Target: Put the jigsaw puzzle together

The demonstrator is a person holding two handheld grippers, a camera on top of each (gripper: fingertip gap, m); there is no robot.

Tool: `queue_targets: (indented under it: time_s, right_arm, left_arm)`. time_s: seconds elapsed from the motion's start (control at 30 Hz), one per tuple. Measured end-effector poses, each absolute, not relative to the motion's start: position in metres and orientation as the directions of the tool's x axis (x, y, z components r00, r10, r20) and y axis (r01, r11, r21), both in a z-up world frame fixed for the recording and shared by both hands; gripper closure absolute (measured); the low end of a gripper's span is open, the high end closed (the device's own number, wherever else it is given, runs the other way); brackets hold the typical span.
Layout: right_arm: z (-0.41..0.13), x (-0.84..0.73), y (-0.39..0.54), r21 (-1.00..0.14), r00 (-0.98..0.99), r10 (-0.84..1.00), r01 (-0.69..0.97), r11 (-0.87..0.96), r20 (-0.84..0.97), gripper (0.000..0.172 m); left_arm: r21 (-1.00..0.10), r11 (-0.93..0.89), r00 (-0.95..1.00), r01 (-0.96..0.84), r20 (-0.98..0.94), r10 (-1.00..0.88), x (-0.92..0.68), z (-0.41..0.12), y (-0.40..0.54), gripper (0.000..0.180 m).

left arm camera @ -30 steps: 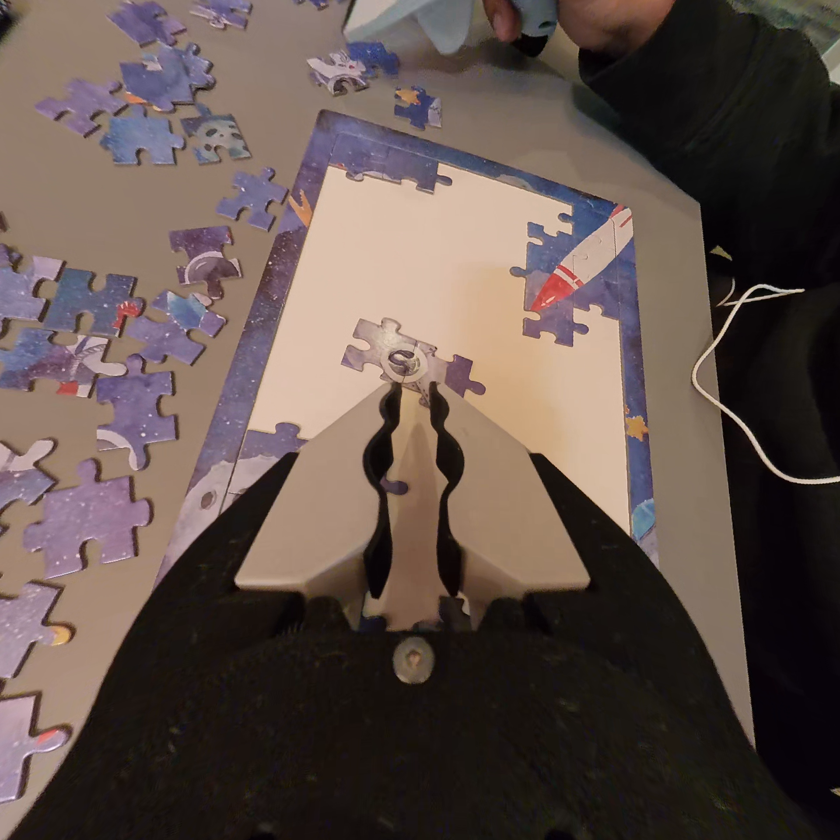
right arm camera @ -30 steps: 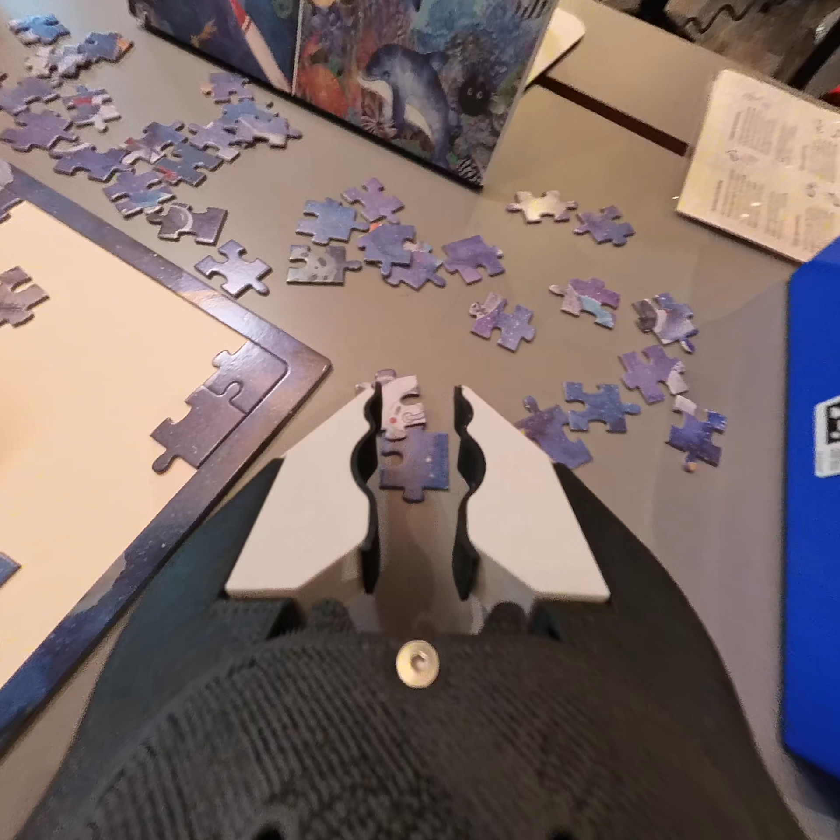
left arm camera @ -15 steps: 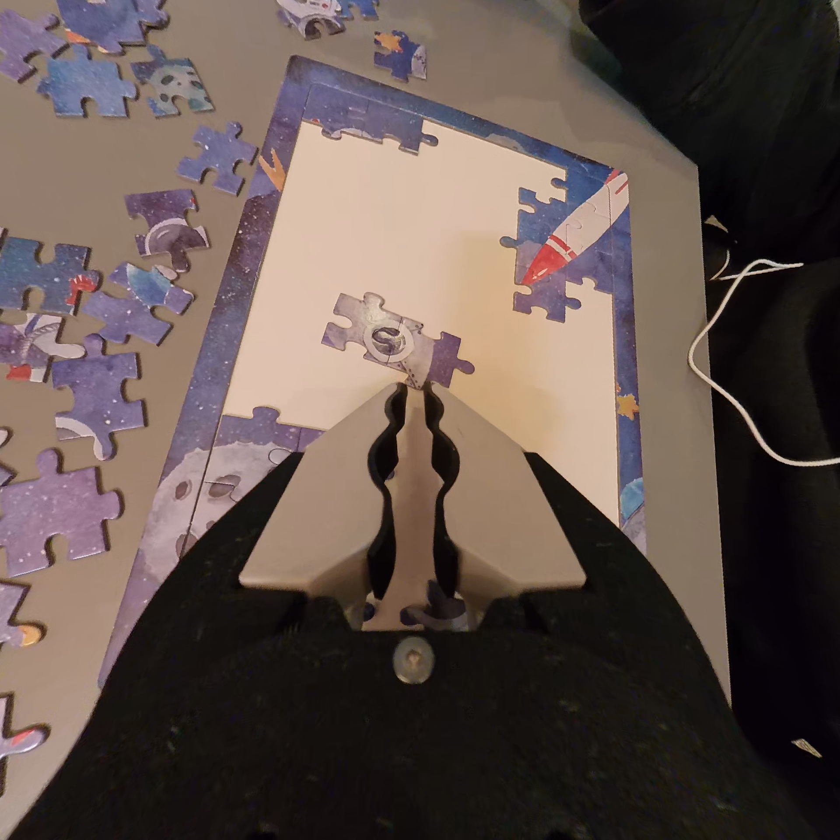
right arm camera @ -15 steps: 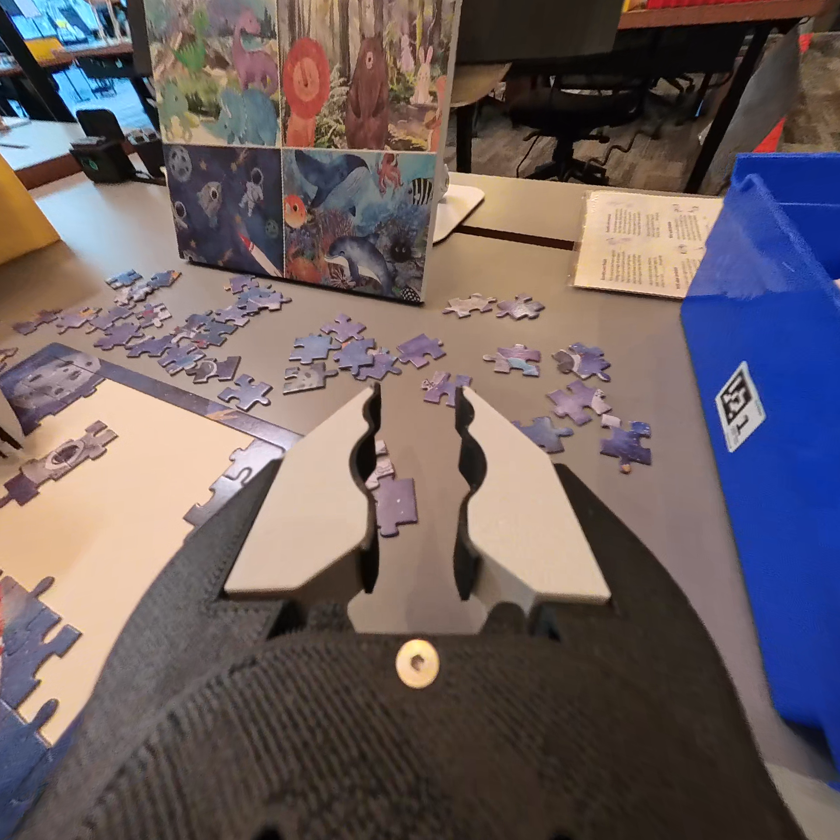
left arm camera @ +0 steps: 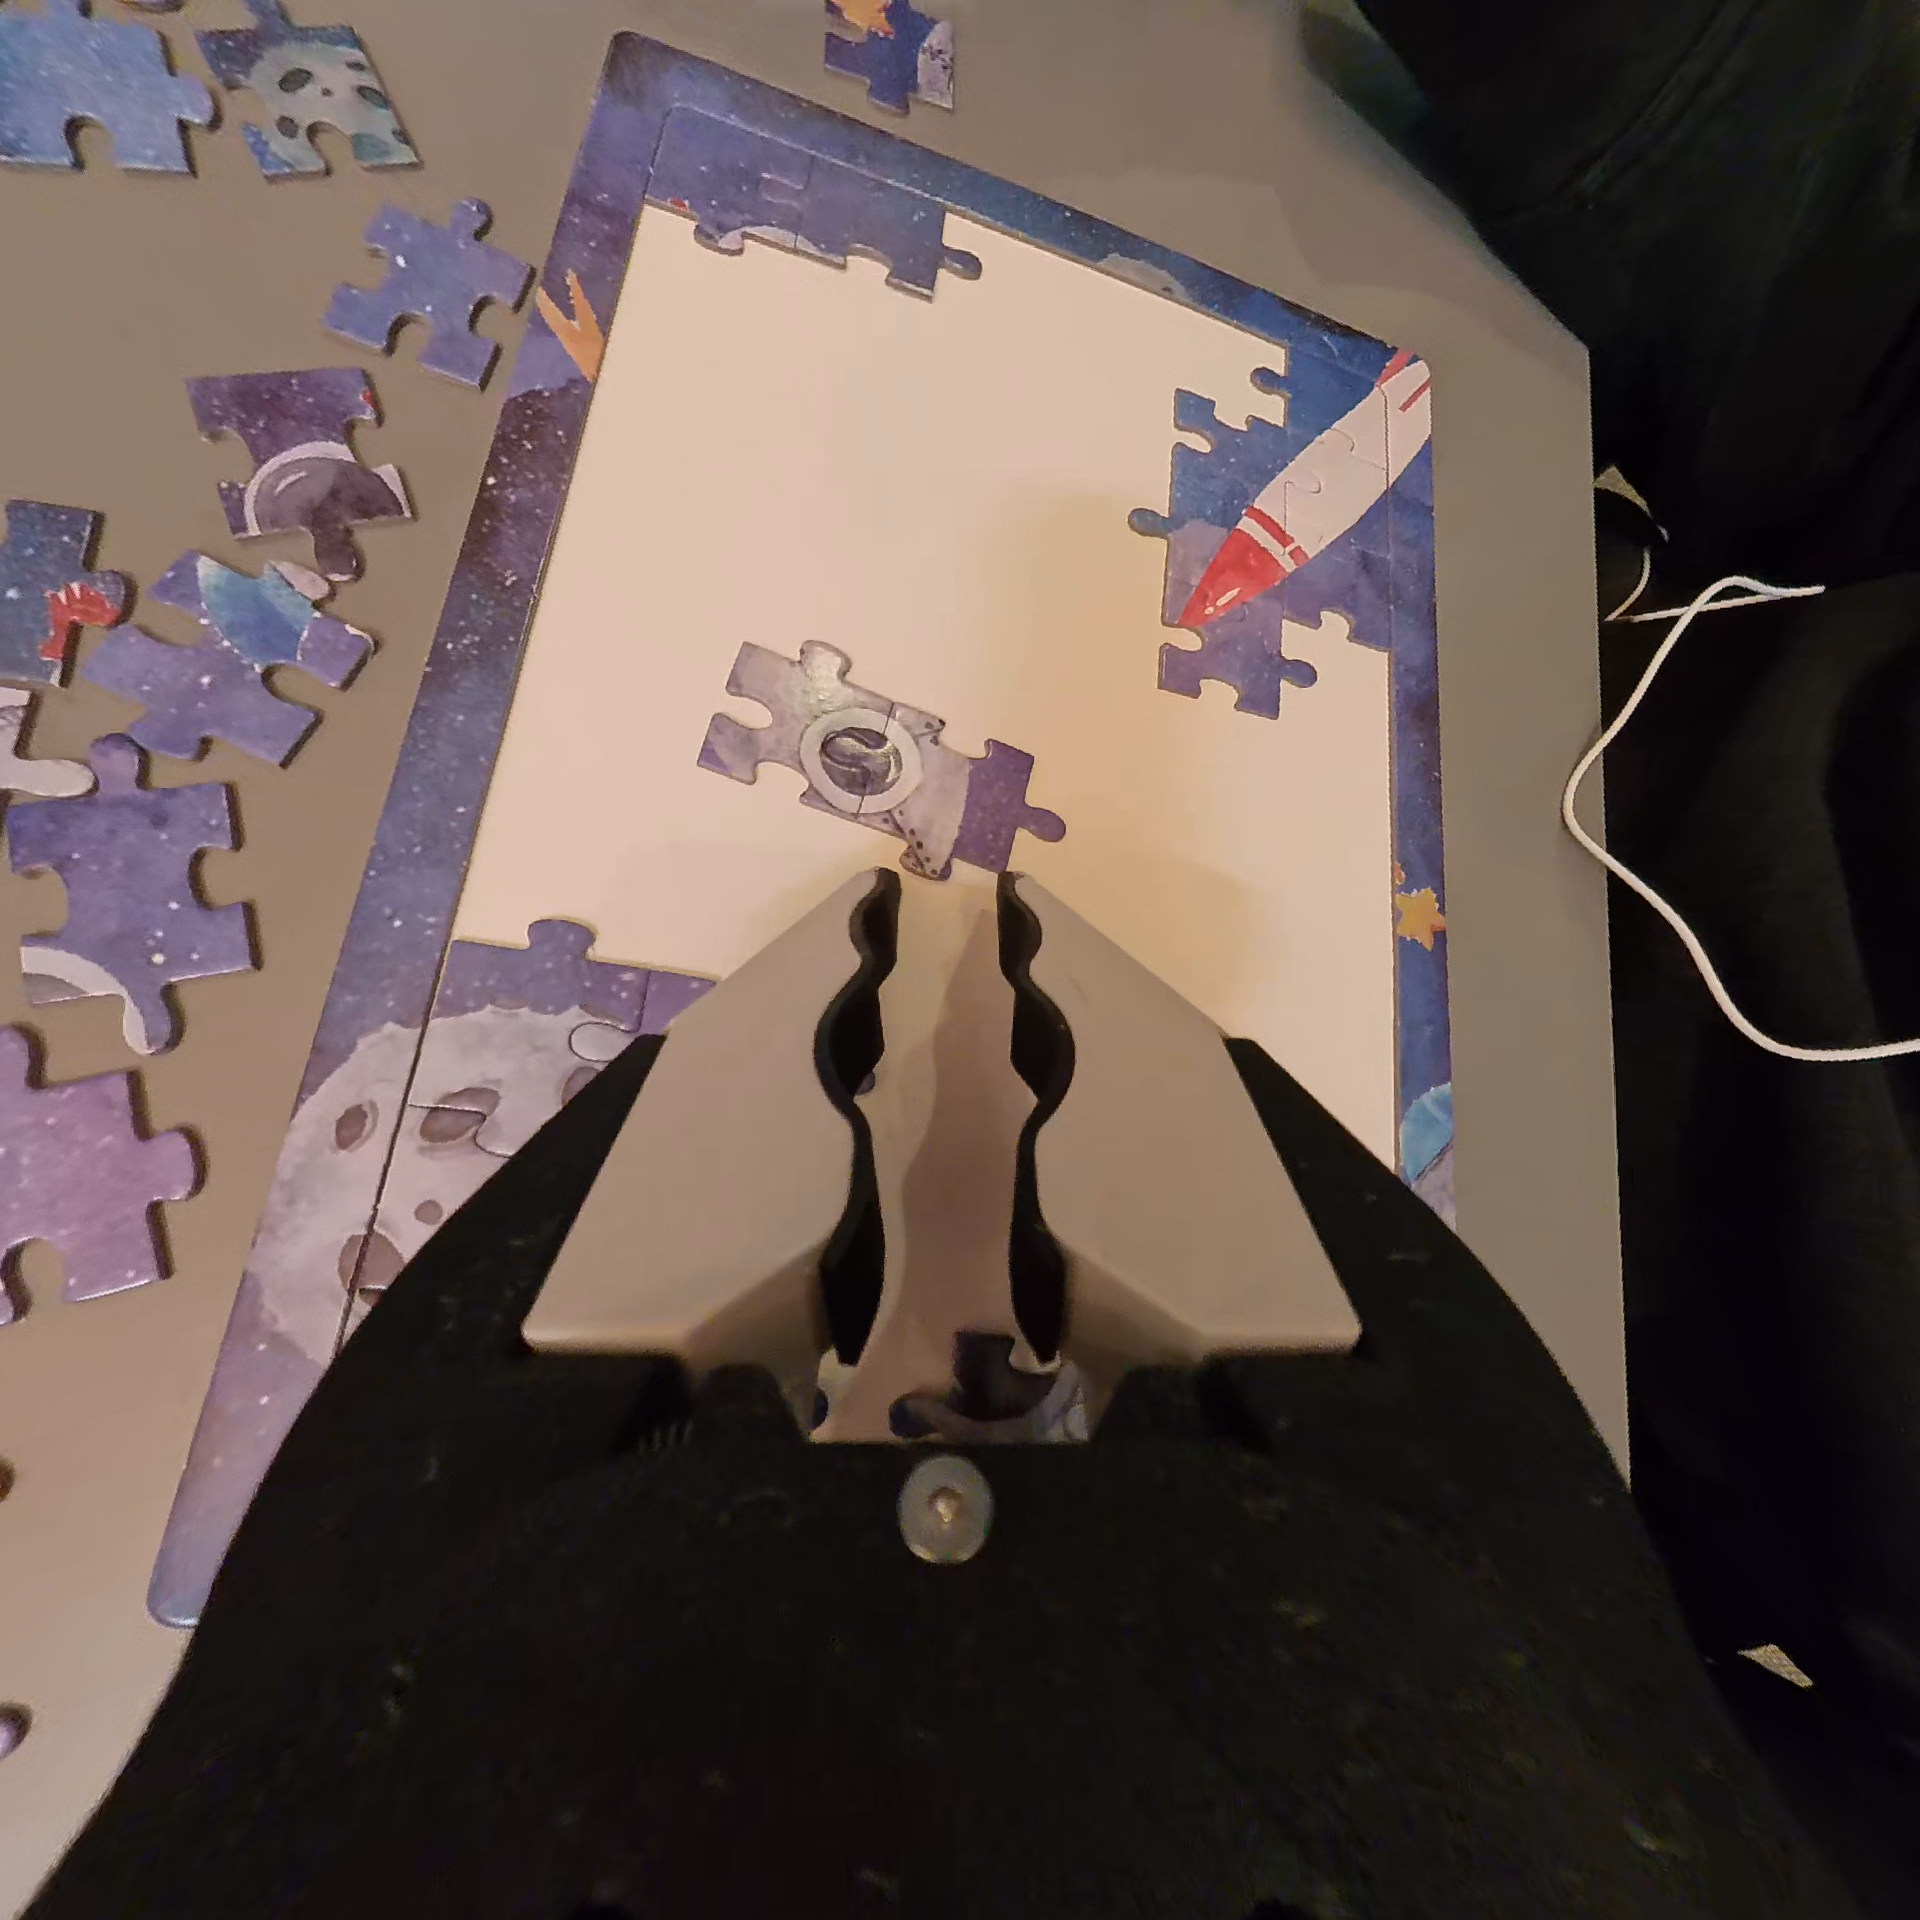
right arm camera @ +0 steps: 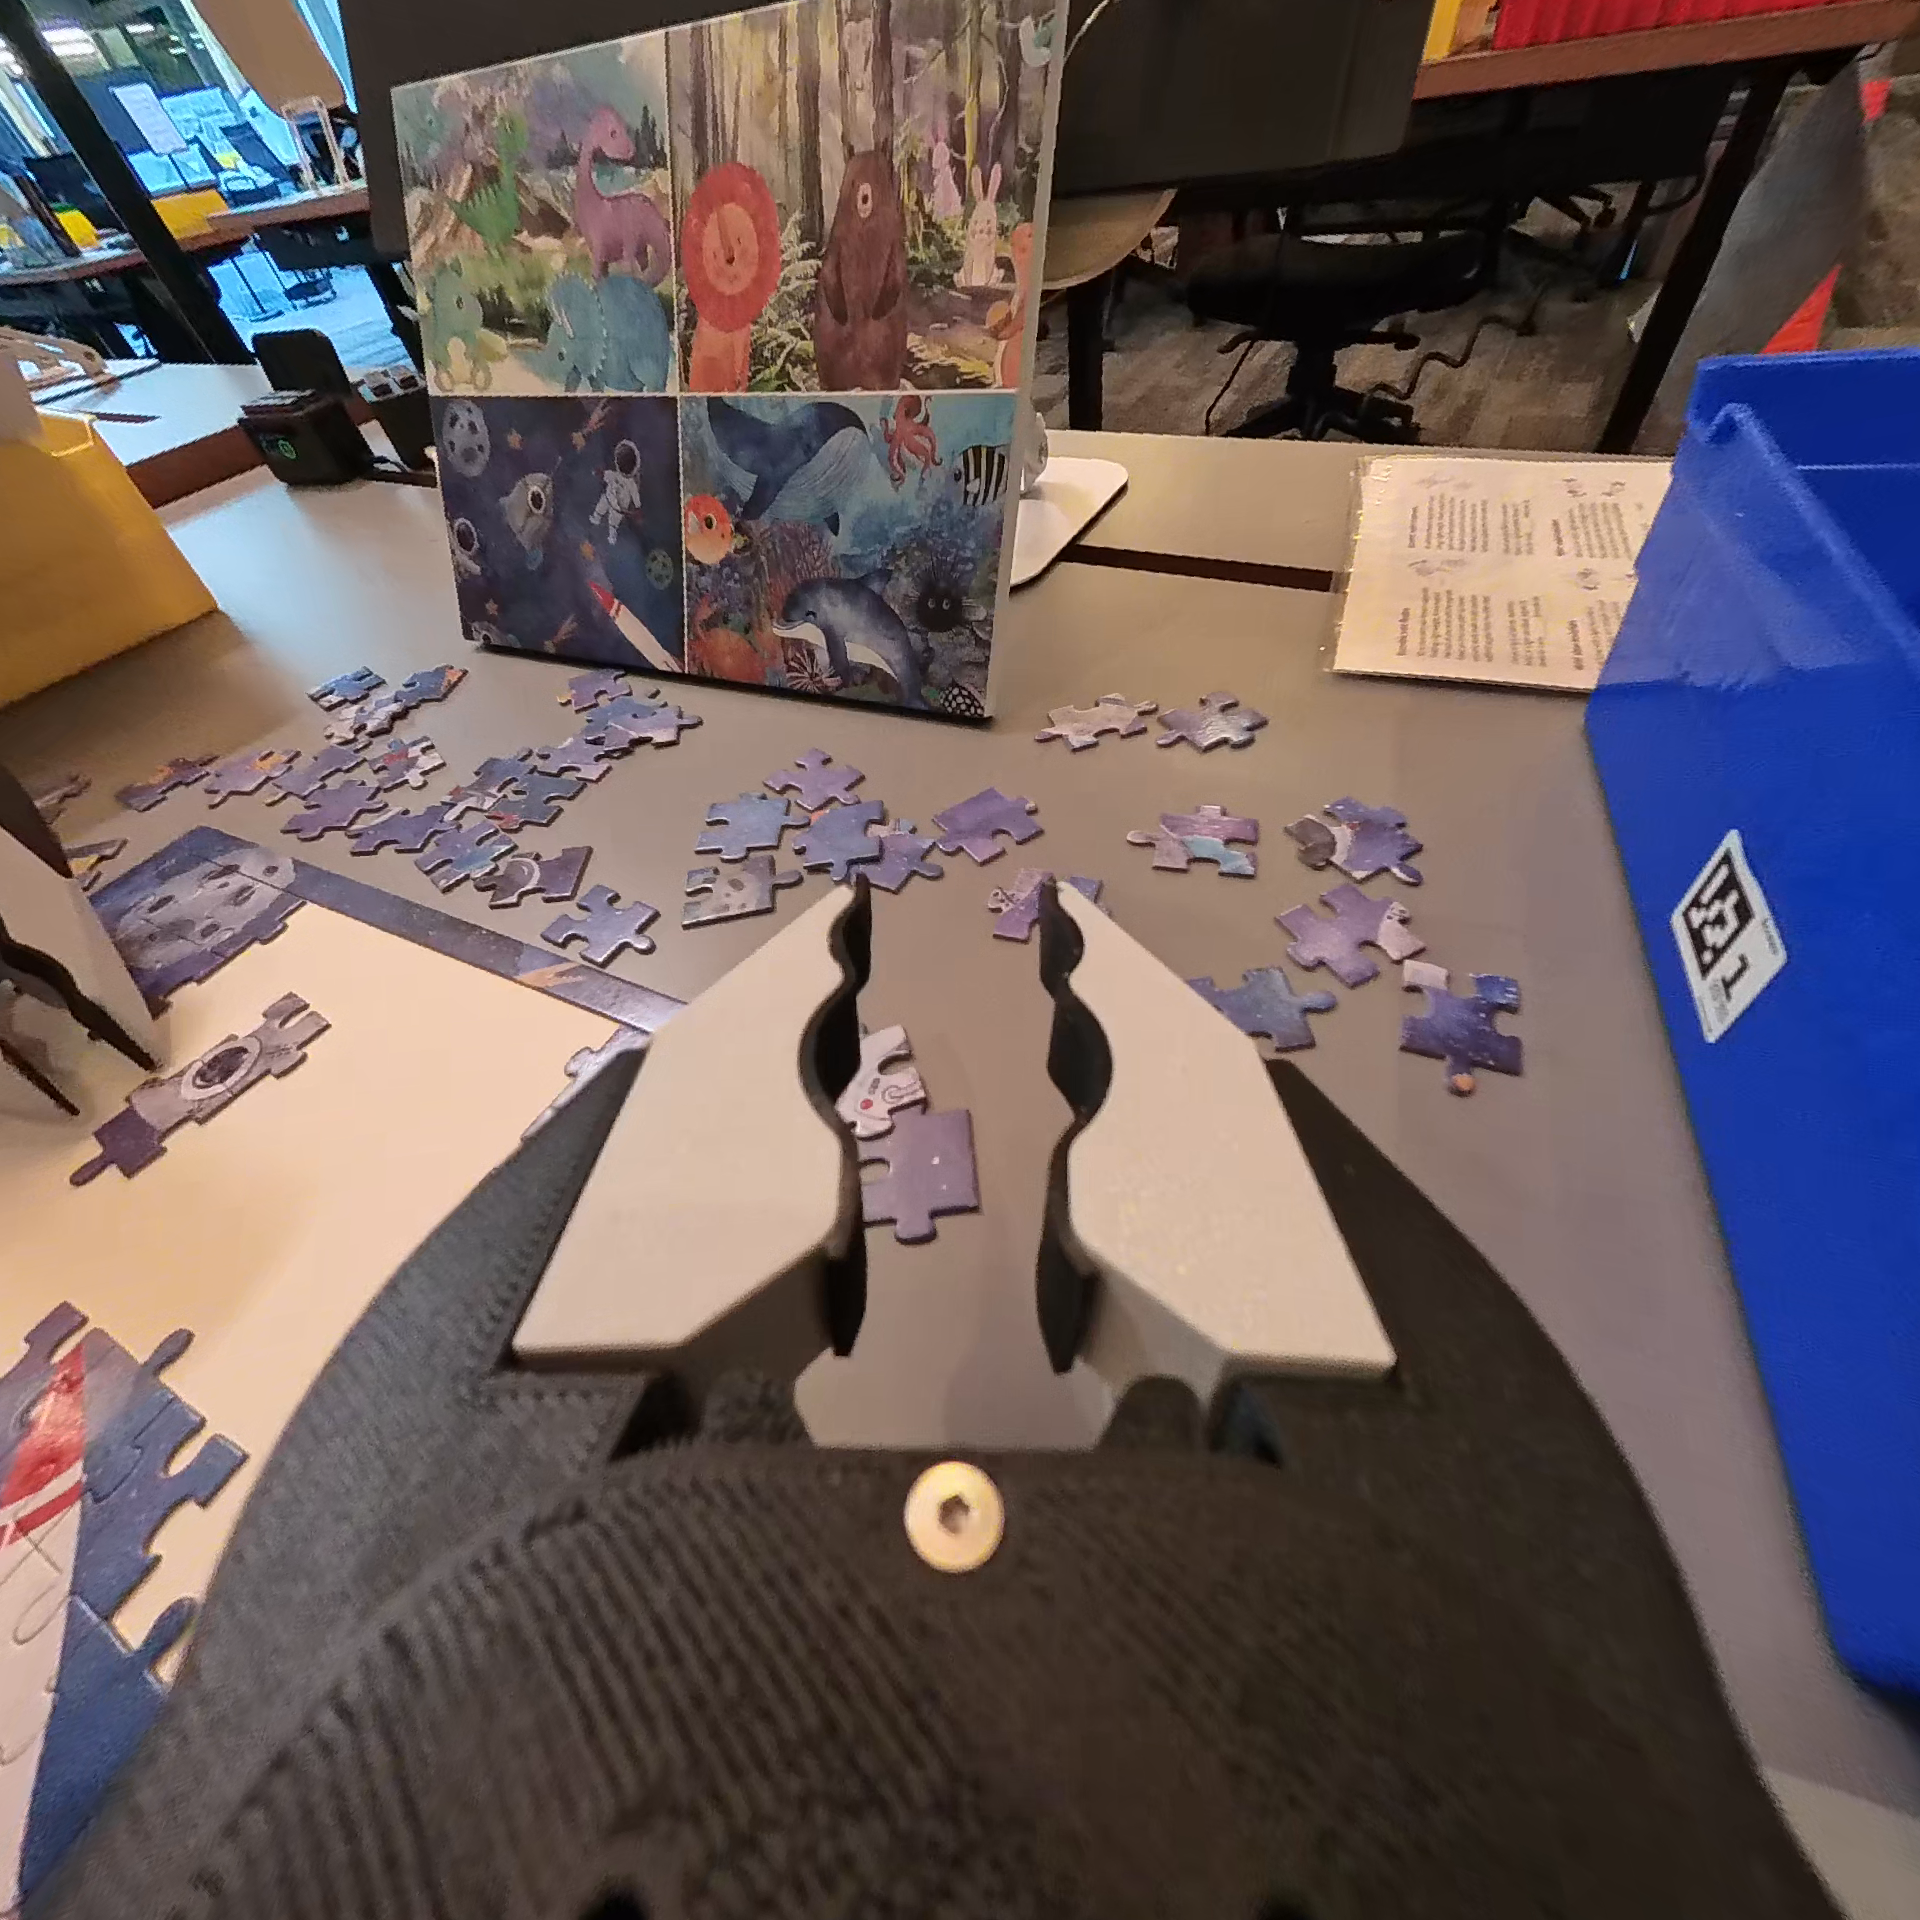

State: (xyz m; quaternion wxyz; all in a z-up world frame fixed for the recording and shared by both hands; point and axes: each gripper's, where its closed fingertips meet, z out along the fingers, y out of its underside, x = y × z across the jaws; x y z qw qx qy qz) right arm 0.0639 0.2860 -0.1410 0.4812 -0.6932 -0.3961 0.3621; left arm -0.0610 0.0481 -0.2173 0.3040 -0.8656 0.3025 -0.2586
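Left wrist view dim and warm-toned; right wrist view brighter, wide-angle edges bent, foreground softly blurred.

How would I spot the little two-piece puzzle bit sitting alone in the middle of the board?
Start at the puzzle tray with its starry blue border, lying on the grey table. On its bare cream middle, just past the left gripper, whose open fingertips are empty, lies the joined pair of pieces. Unlike the pieces fitted along the edges, it lies alone and shows a pale ring around a dark porthole.
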Motion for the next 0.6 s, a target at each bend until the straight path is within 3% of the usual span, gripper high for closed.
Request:
queue_targets:
  time_s: [0.6]
  right_arm:
    - [-0.1446,0.0613,0.2846,-0.95,0.421,0.901,0.225,-0.218,-0.107,0.141]
  left_arm:
    - [-0.685,-0.611,0.655,-0.396,0.256,-0.711,-0.0521,-0.218,0.0462,0.165]
